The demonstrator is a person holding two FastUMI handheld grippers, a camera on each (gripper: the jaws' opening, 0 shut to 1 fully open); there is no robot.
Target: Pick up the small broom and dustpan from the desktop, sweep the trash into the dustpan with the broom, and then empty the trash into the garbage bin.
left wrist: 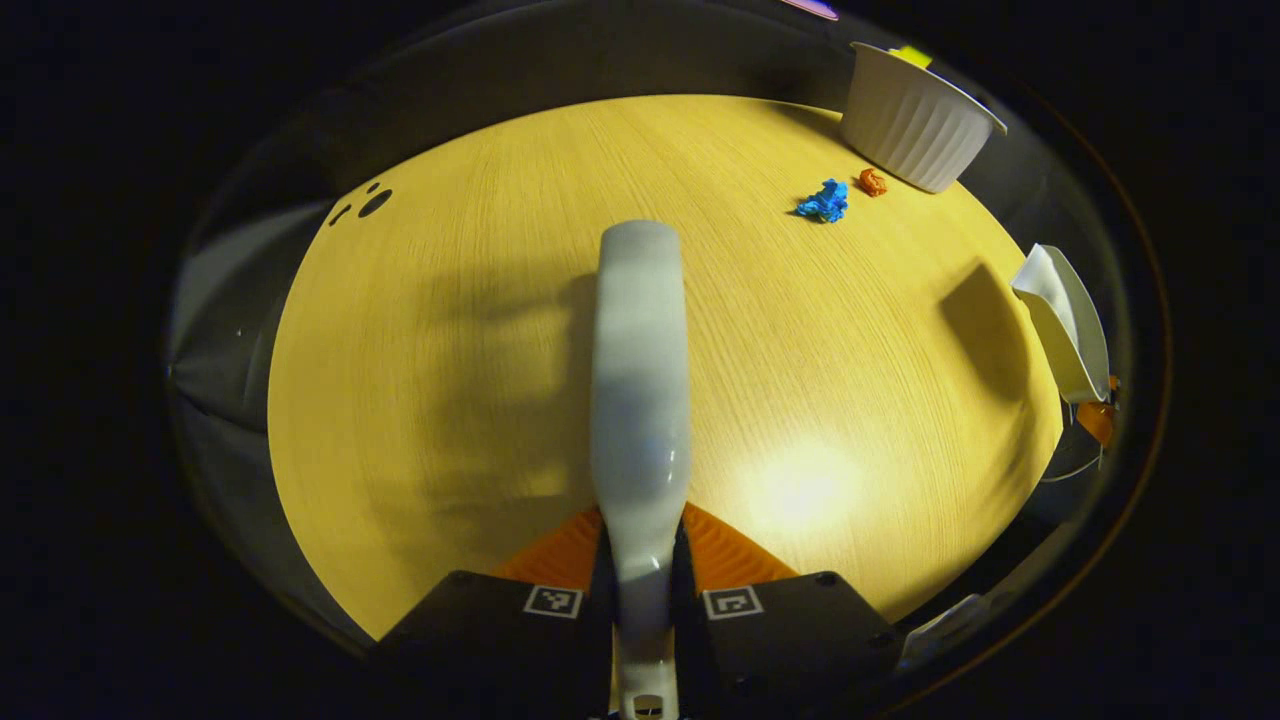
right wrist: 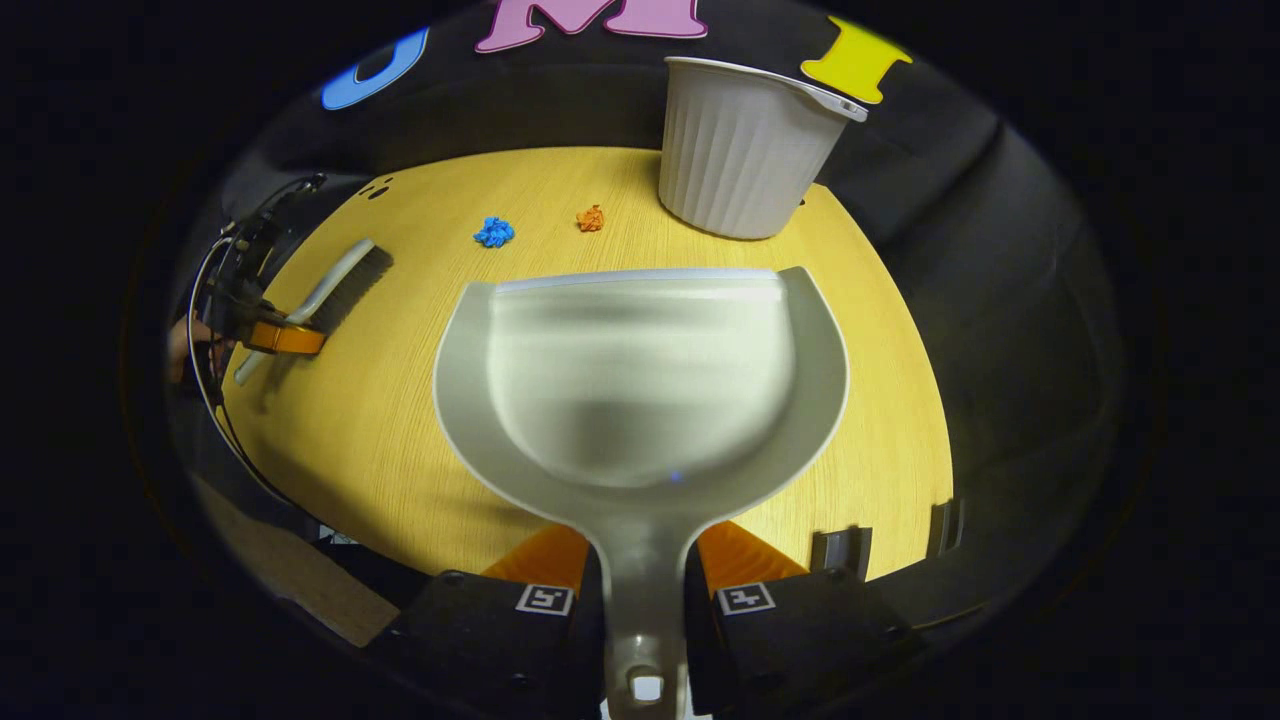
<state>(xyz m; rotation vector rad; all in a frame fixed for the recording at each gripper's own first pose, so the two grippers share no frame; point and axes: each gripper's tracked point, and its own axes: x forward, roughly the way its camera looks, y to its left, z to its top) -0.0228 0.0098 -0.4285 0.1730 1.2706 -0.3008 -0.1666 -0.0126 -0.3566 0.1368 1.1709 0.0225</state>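
Observation:
My left gripper [left wrist: 640, 545] is shut on the handle of the small white broom [left wrist: 640, 380], which points forward above the wooden desktop [left wrist: 450, 330]. My right gripper [right wrist: 642, 560] is shut on the handle of the grey dustpan [right wrist: 640, 370], held over the desktop [right wrist: 400, 420] with its mouth facing away. A blue paper scrap [right wrist: 494, 232] and an orange scrap [right wrist: 590, 218] lie beyond the dustpan's lip. The same blue scrap [left wrist: 824, 202] and orange scrap [left wrist: 872, 182] lie far right in the left gripper view. The left gripper with the broom [right wrist: 335, 283] shows at the far left in the right gripper view.
A white ribbed garbage bin [right wrist: 742, 150] stands at the back of the desk, right of the scraps; it shows as the bin [left wrist: 915, 118] at upper right in the left gripper view. The dustpan's edge [left wrist: 1065, 320] appears at the right there. Small dark holes [left wrist: 372, 202] mark the far left corner.

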